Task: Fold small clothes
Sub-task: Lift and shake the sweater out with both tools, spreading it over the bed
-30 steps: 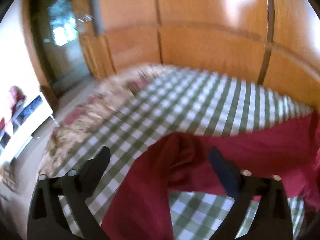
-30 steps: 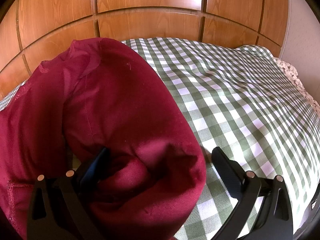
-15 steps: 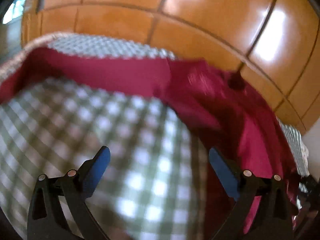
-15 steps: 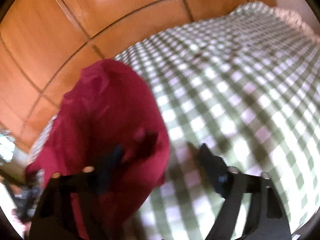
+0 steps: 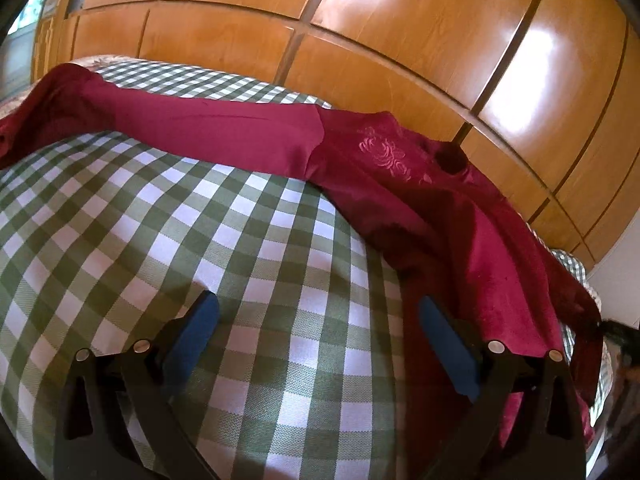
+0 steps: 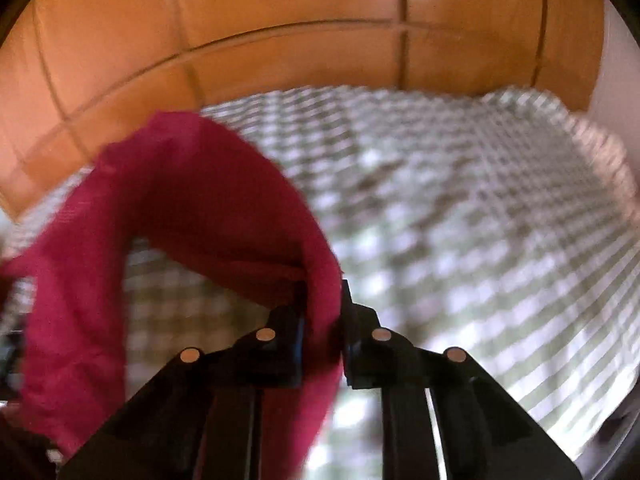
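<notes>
Right claw just closed, pinching red garment, left claw spread

My left view is sharp, glare patches on the wooden panels; my right view is motion-blurred; edges bend fisheye-style.

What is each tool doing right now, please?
Left tool: open, empty, over the checked bedspread.
Right tool: its jaws have just been closing, now shut on the red garment.
</notes>
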The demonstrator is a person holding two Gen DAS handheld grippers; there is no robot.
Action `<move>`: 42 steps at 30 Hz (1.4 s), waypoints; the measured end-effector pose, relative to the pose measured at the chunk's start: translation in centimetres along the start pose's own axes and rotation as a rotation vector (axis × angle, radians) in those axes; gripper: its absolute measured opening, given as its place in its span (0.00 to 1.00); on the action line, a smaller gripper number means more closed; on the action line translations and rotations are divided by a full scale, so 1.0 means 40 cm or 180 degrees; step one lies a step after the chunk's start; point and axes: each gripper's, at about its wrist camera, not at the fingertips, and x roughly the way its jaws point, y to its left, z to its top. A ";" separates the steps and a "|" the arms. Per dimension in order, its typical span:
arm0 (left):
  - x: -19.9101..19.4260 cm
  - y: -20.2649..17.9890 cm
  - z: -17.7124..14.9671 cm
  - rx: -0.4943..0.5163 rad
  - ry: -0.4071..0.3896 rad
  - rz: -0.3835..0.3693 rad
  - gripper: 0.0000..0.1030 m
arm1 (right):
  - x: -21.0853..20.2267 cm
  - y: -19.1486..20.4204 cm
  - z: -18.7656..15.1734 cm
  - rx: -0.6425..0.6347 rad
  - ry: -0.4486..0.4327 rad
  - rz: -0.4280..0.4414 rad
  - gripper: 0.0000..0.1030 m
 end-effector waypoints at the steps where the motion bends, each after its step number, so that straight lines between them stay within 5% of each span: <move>1: 0.000 0.000 0.000 -0.0003 -0.0001 -0.0004 0.96 | 0.014 -0.022 0.028 -0.0095 -0.0022 -0.0184 0.12; 8: 0.002 0.000 0.001 -0.0007 0.0001 -0.0014 0.96 | 0.132 -0.115 0.218 -0.0438 -0.0185 -0.1177 0.12; 14: 0.006 0.003 0.000 0.0012 0.0008 -0.0027 0.96 | 0.250 -0.170 0.350 -0.0359 -0.0229 -0.1736 0.13; 15: 0.008 0.003 0.000 0.0018 0.0010 -0.0027 0.96 | 0.266 -0.174 0.358 -0.0346 -0.0229 -0.1810 0.16; 17: 0.011 0.004 0.001 0.0040 0.0021 -0.0022 0.96 | 0.306 -0.191 0.364 -0.0247 -0.0186 -0.1949 0.38; 18: 0.012 0.003 0.000 0.0052 0.0025 -0.0019 0.96 | 0.324 -0.202 0.362 -0.0170 -0.0142 -0.2039 0.56; 19: 0.014 0.002 0.000 0.0060 0.0028 -0.0018 0.96 | 0.341 -0.220 0.352 -0.0032 -0.0100 -0.2115 0.63; 24: 0.017 -0.001 0.001 0.0077 0.0032 -0.0012 0.96 | 0.330 -0.268 0.275 0.0439 -0.0158 -0.1825 0.84; 28: 0.017 0.000 0.002 0.0073 0.0033 -0.0013 0.96 | 0.218 -0.252 0.188 0.0722 -0.0494 -0.1318 0.84; 34: 0.018 -0.007 0.004 0.0101 0.0059 0.0039 0.96 | 0.099 -0.110 0.049 0.0799 -0.0289 0.0334 0.69; 37: 0.011 -0.023 0.007 0.0146 0.0115 0.0081 0.96 | 0.074 -0.026 -0.024 0.0763 -0.0071 0.0902 0.64; 42: -0.039 -0.042 -0.030 0.0032 0.0219 -0.0413 0.89 | 0.019 0.094 -0.131 0.0722 0.0105 0.1558 0.62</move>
